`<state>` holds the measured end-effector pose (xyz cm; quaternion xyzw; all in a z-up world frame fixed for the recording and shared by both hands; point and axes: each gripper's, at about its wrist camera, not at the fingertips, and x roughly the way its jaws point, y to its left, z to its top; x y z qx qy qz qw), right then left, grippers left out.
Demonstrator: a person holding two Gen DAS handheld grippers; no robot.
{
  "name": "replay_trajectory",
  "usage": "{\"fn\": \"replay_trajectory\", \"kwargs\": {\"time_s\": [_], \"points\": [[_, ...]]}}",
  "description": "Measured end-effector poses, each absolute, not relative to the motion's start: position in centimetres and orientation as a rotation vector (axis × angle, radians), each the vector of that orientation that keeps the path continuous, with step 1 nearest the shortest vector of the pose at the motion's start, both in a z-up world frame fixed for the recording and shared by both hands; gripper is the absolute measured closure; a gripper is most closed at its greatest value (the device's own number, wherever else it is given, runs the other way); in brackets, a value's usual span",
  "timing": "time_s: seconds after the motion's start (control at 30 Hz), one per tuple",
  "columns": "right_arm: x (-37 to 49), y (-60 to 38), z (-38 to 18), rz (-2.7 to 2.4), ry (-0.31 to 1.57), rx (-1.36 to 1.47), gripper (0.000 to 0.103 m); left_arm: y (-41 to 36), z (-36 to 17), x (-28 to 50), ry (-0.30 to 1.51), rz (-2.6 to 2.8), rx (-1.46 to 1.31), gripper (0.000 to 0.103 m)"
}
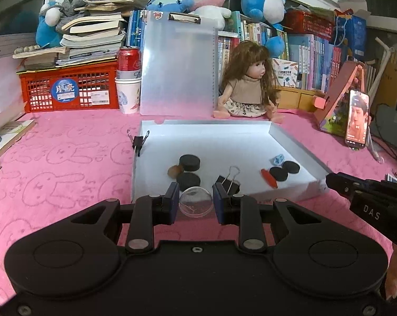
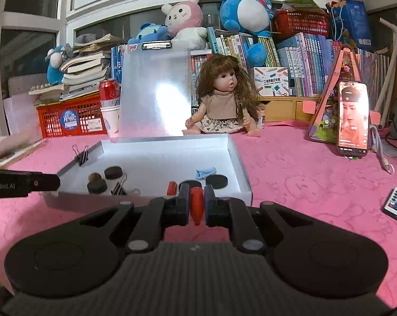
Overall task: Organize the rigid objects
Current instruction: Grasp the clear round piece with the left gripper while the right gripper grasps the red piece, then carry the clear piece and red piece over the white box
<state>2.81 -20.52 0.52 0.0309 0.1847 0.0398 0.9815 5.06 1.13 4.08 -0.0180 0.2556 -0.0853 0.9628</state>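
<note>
Pinching a red marker point(image 2: 197, 206), the right gripper point(image 2: 197, 205) is hovering just before the near wall of the white tray point(image 2: 156, 200); the marker's long axis is running along the fingers point(image 2: 183, 202), its narrow tip pointing back toward the camera. Over on the left, the left gripper point(image 1: 195, 202) is squeezing a clear round disc point(image 1: 195, 202) held edge-on between its pads, above the pink desk point(image 1: 66, 171) at the tray's near edge.

Left gripper point(image 1: 195, 202) fingers clamp a clear round disc point(image 1: 195, 201) just before the white tray point(image 1: 298, 142), which holds black pucks point(image 1: 189, 162) and a binder clip point(image 1: 228, 183).
</note>
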Motion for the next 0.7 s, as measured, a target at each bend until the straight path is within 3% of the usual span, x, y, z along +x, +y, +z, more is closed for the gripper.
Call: {"fn": "replay_trajectory", "kwargs": {"time_s": [0.7], "points": [[13.5, -22.0, 3.0, 0.12, 0.484, 0.315, 0.089, -0.2, 6.1, 17.9, 0.679, -0.202, -0.174, 0.077]]}}
